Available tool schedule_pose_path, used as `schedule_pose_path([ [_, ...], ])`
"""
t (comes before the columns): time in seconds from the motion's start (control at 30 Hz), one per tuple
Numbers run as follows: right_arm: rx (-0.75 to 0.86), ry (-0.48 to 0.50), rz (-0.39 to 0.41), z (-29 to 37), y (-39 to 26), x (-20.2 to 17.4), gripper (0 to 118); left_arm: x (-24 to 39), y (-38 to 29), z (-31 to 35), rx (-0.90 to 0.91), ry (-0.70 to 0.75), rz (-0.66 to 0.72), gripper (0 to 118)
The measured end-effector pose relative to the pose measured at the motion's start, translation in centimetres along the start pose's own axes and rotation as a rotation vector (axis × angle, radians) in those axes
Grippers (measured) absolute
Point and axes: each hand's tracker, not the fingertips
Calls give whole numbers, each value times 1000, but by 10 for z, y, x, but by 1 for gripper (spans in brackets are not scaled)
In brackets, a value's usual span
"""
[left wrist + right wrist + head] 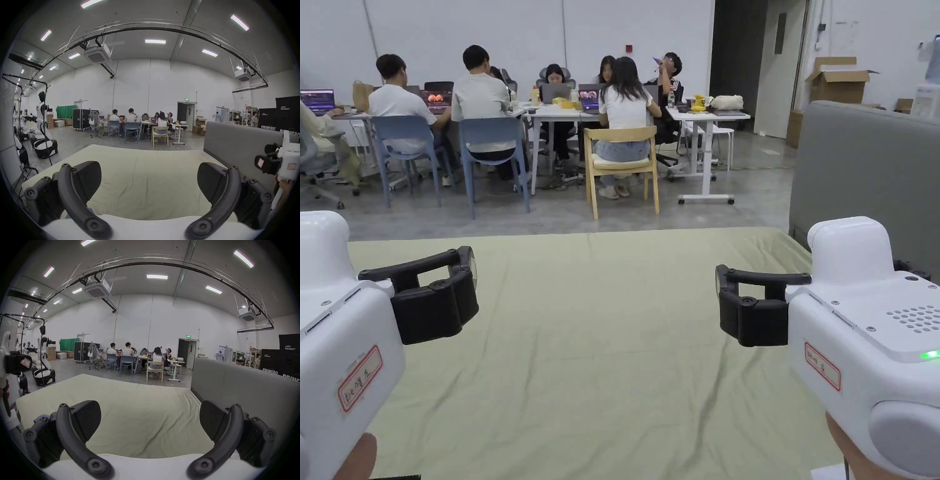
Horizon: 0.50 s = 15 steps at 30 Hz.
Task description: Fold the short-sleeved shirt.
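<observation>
Head view: left gripper [470, 284] and right gripper [720, 300] held over a pale green bed sheet [600, 350], well apart, nothing between the jaws. Can't tell where the short-sleeved shirt is. People sit at desks [562, 112] behind.

Left gripper view: own jaws spread wide, holding nothing, above the sheet [146, 170]; grey headboard [240, 141] at right.

Right gripper view: jaws wide apart too, holding nothing, sheet [129, 402] below.

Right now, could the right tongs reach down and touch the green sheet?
Probably yes. The right tongs hang open over the green sheet, and nothing lies between them; the grey panel stands off to the side.
</observation>
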Motion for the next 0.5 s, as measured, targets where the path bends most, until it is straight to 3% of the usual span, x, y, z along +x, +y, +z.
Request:
schedule_pose_path([
  [0.17, -22, 50, -71, -2, -4, 5, 118, -2, -1, -3, -20, -18, -3, 118],
  [0.5, -17, 12, -19, 1, -2, -2, 118, -1, -4, -3, -41, -14, -9, 118],
])
